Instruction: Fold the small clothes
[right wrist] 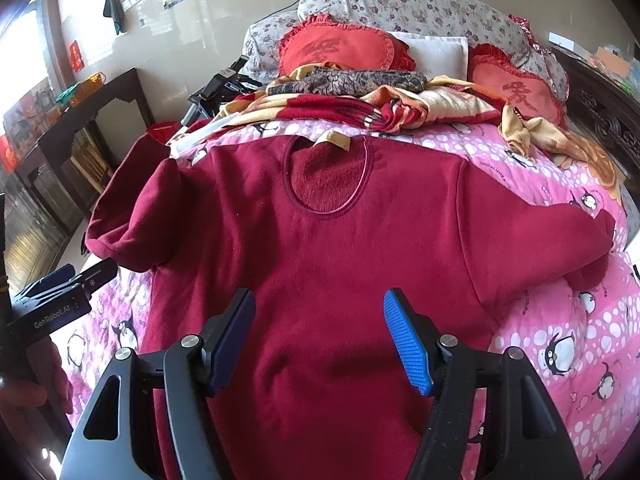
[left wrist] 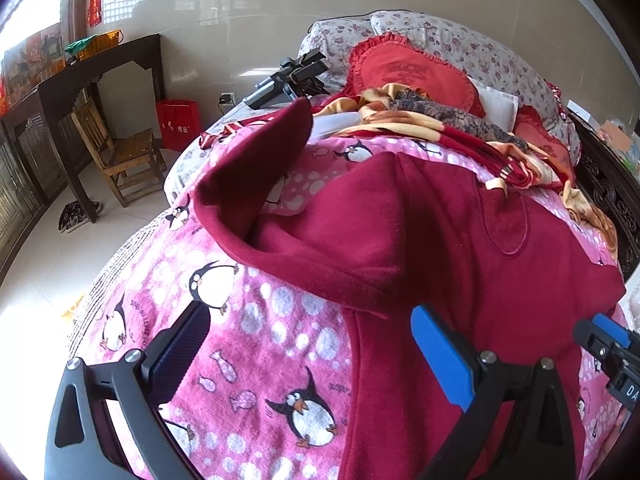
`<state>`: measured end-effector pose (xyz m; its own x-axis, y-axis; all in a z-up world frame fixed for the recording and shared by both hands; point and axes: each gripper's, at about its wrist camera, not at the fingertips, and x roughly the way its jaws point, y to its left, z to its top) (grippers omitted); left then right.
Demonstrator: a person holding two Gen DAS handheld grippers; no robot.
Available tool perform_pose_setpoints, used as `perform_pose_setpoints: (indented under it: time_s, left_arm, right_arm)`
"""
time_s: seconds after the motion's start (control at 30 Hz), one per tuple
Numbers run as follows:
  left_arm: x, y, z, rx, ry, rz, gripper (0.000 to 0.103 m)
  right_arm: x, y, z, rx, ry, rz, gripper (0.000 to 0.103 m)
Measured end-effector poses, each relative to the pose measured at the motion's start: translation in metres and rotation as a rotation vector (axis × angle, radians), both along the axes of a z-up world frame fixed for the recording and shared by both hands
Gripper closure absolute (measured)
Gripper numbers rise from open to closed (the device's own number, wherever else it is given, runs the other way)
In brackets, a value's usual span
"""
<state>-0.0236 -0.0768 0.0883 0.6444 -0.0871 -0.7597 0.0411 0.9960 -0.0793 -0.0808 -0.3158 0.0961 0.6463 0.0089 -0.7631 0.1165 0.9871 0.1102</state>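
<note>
A dark red fleece sweater (right wrist: 320, 248) lies face up and spread on a pink penguin blanket (right wrist: 560, 320), neck hole away from me, both sleeves out to the sides. My right gripper (right wrist: 320, 336) is open and empty above the sweater's lower body. My left gripper (left wrist: 312, 356) is open and empty over the sweater's left edge (left wrist: 460, 260); the left sleeve (left wrist: 256, 176) is bunched ahead of it. The left gripper also shows in the right wrist view (right wrist: 72, 284), and the right gripper's tip shows in the left wrist view (left wrist: 608, 336).
Red heart cushions (right wrist: 340, 48), a floral pillow (right wrist: 400, 4) and a crumpled red-and-yellow blanket (right wrist: 360, 108) lie at the bed's head. A black tripod (left wrist: 288, 76) rests on the far left bed edge. A wooden chair (left wrist: 120, 152), dark table (left wrist: 80, 76) and red bag (left wrist: 178, 124) stand on the floor at left.
</note>
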Motion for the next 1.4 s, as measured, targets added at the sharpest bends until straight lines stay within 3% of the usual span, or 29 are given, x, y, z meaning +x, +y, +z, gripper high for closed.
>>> perform_pose_setpoints:
  time_s: [0.5, 0.73, 0.87, 0.9, 0.97, 1.0, 1.03, 1.1, 1.27, 1.4]
  left_arm:
    - [0.062, 0.049, 0.007, 0.057, -0.001, 0.095, 0.001]
    - [0.100, 0.057, 0.002, 0.098, 0.005, 0.089, 0.001]
    - [0.136, 0.057, -0.006, 0.064, 0.056, 0.060, 0.002]
    - [0.146, 0.056, -0.011, 0.056, 0.080, 0.052, 0.008]
    - [0.163, 0.056, -0.022, 0.047, 0.137, 0.032, 0.043]
    - [0.169, 0.057, -0.027, 0.043, 0.167, 0.026, 0.084]
    - [0.175, 0.063, -0.032, 0.023, 0.198, 0.031, 0.094]
    - [0.176, 0.078, -0.026, -0.014, 0.186, 0.056, 0.096]
    - [0.157, 0.128, 0.028, 0.013, 0.024, 0.161, 0.097]
    - [0.133, 0.155, 0.079, -0.068, -0.093, 0.194, 0.097]
  right_arm:
    - [0.008, 0.004, -0.008, 0.012, 0.025, 0.018, 0.055]
    - [0.014, 0.006, -0.015, -0.004, 0.046, 0.028, 0.055]
    - [0.016, 0.005, -0.019, -0.007, 0.057, 0.027, 0.055]
    - [0.017, 0.005, -0.021, -0.006, 0.064, 0.026, 0.055]
    - [0.019, 0.005, -0.022, -0.004, 0.075, 0.028, 0.055]
    - [0.020, 0.006, -0.023, -0.006, 0.079, 0.030, 0.055]
    - [0.020, 0.007, -0.023, -0.010, 0.080, 0.032, 0.055]
    - [0.021, 0.010, -0.024, -0.021, 0.084, 0.043, 0.055]
    - [0.023, 0.013, -0.028, -0.020, 0.091, 0.058, 0.055]
    - [0.025, 0.012, -0.030, 0.020, 0.085, 0.043, 0.055]
